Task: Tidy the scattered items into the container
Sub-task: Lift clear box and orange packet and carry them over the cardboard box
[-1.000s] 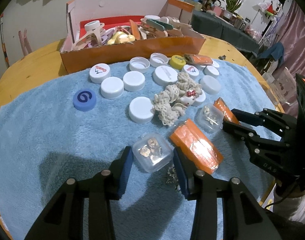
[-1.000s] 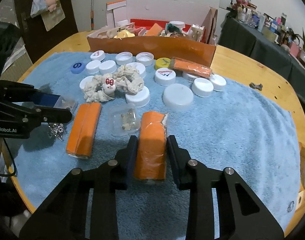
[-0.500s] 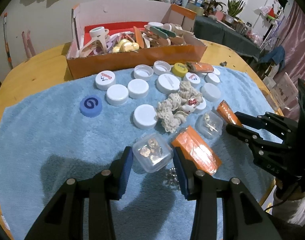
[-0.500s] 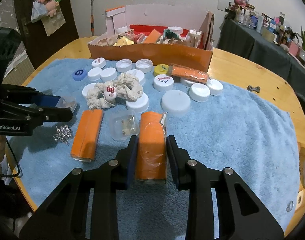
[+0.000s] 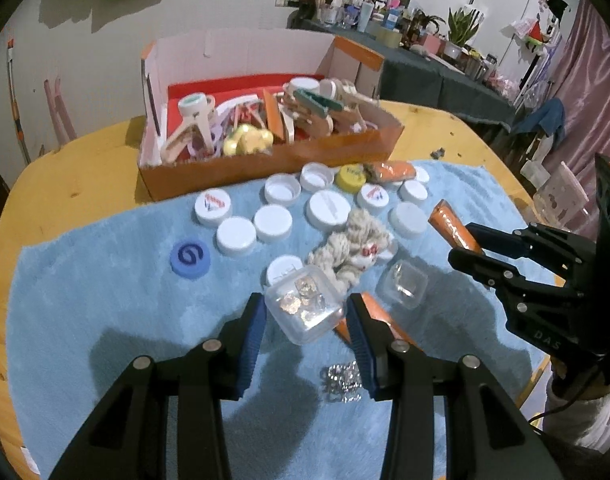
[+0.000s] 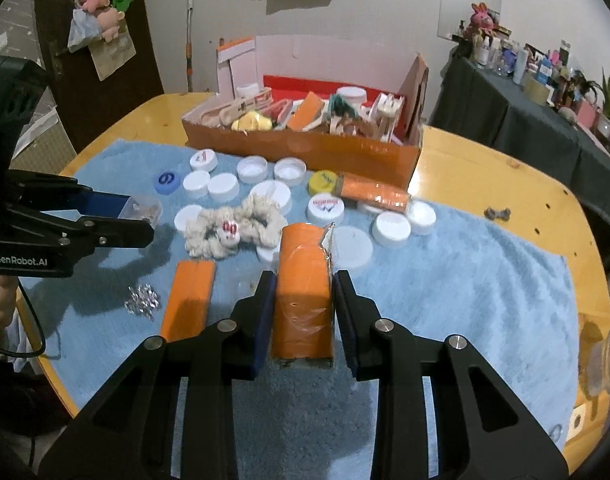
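Jaws on both your grippers are clamped on a load, each lifted clear of the blue towel (image 6: 465, 292).

Your right gripper (image 6: 303, 300) squeezes an orange packet (image 6: 303, 280) narrowly between its pads; your left gripper (image 5: 305, 320) holds a clear plastic case (image 5: 305, 308) of small metal bits in a wider grip. Beyond them, the orange cardboard box (image 5: 265, 160) sits at the far edge of the towel on the wooden surface (image 6: 485, 168), already crowded. White bottle caps (image 5: 273, 222), a second orange packet (image 6: 189, 300), a rope toy (image 6: 233, 232) and another clear case (image 5: 403, 288) lie scattered on the towel.
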A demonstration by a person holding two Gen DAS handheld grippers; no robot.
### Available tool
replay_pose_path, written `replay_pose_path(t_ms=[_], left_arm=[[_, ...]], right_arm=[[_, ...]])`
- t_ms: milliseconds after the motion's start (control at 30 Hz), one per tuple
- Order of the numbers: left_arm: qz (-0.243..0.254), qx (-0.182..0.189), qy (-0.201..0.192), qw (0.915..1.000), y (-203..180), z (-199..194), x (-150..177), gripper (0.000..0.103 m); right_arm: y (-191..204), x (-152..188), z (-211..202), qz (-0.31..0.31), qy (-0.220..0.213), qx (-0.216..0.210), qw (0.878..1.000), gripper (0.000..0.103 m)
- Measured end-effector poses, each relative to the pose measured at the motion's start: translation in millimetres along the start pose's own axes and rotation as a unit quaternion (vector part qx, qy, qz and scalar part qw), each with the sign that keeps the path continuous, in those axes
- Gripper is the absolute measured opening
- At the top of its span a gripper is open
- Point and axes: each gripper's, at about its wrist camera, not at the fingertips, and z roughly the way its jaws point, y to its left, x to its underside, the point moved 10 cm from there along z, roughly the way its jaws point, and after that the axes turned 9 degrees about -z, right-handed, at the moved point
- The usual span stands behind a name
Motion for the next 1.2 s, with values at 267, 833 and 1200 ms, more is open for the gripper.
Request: replay_pose_path(t_ms=[267, 833, 1200], left_arm=[[0.001, 0.005, -0.011, 0.9999, -3, -6, -16, 0.044], [-0.005, 0.002, -0.035, 0.9994, 4, -15, -63, 0.044], [-0.010, -0.009, -0.049, 0.9987, 10, -8, -107, 0.044]], right_arm=[[-2, -19, -5, -0.006, -0.010, 0.000, 1.000, 0.028], [-8, -77, -5, -0.030, -0.034, -0.001, 0.999, 0.028], [-20, -123, 12, -0.043, -0.044, -0.008, 0.998, 0.028]])
